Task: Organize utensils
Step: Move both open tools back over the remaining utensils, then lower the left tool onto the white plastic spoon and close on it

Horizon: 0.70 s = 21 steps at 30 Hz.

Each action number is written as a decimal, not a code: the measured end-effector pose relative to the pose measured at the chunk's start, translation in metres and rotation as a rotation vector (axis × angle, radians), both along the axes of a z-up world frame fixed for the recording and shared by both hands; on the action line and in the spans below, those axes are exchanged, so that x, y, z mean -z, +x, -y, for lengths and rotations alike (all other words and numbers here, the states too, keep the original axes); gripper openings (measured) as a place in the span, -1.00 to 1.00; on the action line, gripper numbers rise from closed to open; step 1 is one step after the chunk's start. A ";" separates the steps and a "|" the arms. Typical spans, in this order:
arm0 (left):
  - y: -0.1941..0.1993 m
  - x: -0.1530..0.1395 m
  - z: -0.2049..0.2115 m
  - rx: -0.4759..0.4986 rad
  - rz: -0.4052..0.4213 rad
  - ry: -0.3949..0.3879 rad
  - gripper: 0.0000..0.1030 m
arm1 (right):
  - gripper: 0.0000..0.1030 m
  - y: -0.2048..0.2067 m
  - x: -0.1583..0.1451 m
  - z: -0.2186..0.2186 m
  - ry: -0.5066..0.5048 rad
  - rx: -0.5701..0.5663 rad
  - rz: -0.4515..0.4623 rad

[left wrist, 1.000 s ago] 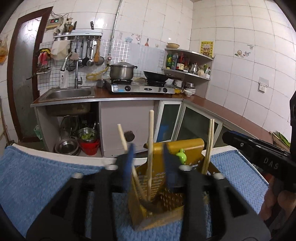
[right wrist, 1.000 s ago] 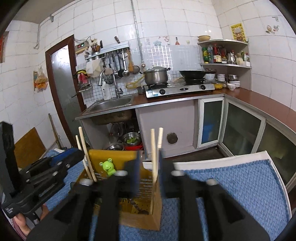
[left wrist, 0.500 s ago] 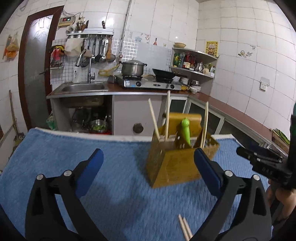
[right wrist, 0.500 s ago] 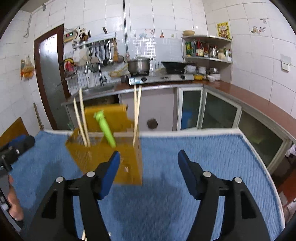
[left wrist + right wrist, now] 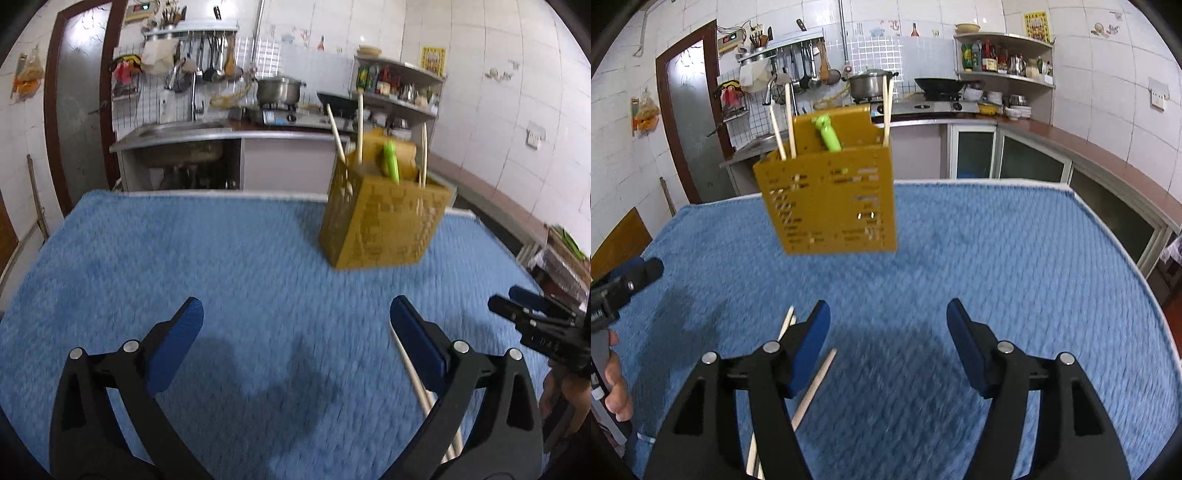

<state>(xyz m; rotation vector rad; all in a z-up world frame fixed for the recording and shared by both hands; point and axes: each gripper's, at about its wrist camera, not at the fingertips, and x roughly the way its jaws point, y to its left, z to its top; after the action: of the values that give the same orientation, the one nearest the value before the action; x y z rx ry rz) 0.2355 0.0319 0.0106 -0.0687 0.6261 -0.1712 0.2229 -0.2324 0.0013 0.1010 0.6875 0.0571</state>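
A yellow perforated utensil holder point(image 5: 380, 218) stands on the blue towel point(image 5: 221, 277); it also shows in the right wrist view point(image 5: 831, 206). It holds several wooden chopsticks point(image 5: 886, 110) and a green utensil point(image 5: 827, 134). Loose chopsticks point(image 5: 424, 391) lie on the towel under my left gripper's right finger, and they also show in the right wrist view point(image 5: 812, 387) by my right gripper's left finger. My left gripper point(image 5: 295, 339) is open and empty, well back from the holder. My right gripper point(image 5: 888, 343) is open and empty, also back from the holder.
The towel point(image 5: 997, 258) covers the table. The right gripper's body point(image 5: 535, 325) shows at the right edge of the left wrist view, and the left gripper's body point(image 5: 620, 284) at the left edge of the right wrist view. A kitchen counter point(image 5: 1071, 147) runs behind.
Both grippers opened, let go of chopsticks now standing in the holder, and pulled back and up from it. Loose chopsticks on the towel came into view.
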 end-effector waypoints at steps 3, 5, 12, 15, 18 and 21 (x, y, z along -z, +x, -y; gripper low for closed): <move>-0.009 0.008 -0.001 0.014 -0.038 -0.004 0.90 | 0.26 -0.007 0.013 -0.006 -0.021 0.004 -0.021; -0.015 0.010 -0.001 0.024 -0.052 -0.004 0.90 | 0.26 -0.010 0.020 -0.008 -0.019 -0.004 -0.035; -0.048 0.017 0.007 0.155 -0.050 0.091 0.90 | 0.26 -0.005 0.028 -0.005 -0.014 0.010 -0.057; -0.058 0.022 0.012 0.205 -0.049 0.125 0.90 | 0.26 -0.004 0.029 -0.006 -0.009 0.011 -0.060; -0.060 0.027 0.015 0.213 -0.058 0.139 0.90 | 0.26 -0.003 0.032 -0.011 -0.021 0.003 -0.067; -0.058 0.033 0.013 0.226 -0.096 0.101 0.90 | 0.26 -0.001 0.035 -0.015 -0.030 -0.007 -0.079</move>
<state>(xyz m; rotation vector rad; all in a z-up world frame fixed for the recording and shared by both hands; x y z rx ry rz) 0.1777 0.0186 -0.0221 0.0924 0.7373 -0.3556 0.2224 -0.2179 -0.0336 0.0725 0.7674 0.0503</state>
